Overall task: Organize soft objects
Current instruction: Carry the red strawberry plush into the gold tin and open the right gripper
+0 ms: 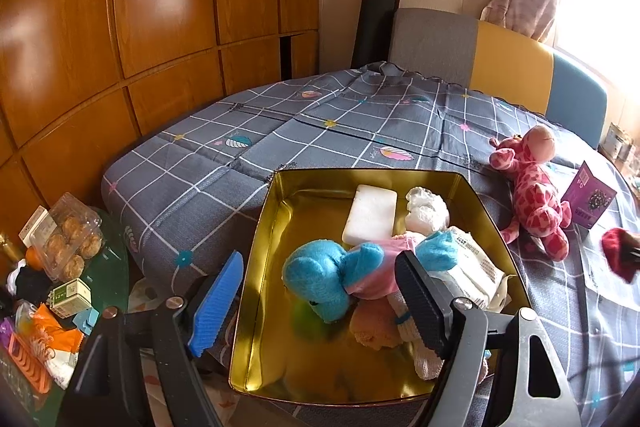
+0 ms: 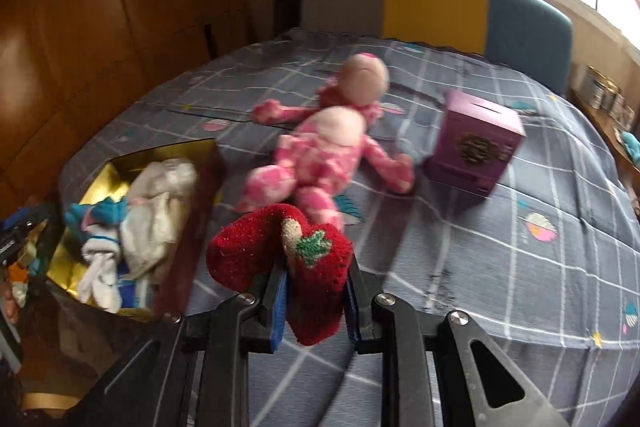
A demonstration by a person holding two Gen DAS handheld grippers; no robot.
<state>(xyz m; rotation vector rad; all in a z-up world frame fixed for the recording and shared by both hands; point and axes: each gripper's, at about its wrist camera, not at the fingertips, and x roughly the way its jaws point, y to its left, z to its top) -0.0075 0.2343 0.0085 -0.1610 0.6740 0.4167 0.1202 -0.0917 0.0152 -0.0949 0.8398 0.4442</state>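
A gold tin (image 1: 260, 247) sits on the grey checked cloth and holds a blue plush toy (image 1: 316, 275), a white sponge (image 1: 370, 217), white cloth (image 1: 426, 209), a tissue pack (image 1: 476, 263) and socks. My left gripper (image 1: 320, 303) is open over the tin's near left wall, with the blue pad outside it and the black finger inside beside the plush. My right gripper (image 2: 316, 287) is shut on a red fuzzy sock (image 2: 256, 251), held above the cloth right of the tin (image 2: 100, 183). A pink spotted giraffe plush (image 2: 320, 147) (image 1: 532, 195) lies just beyond it.
A purple box (image 2: 476, 151) (image 1: 592, 195) stands right of the giraffe. Grey, yellow and blue chair backs (image 1: 512, 63) line the table's far edge. A low side table (image 1: 68, 239) with pastries and packets is at the left, before wooden cabinets (image 1: 160, 27).
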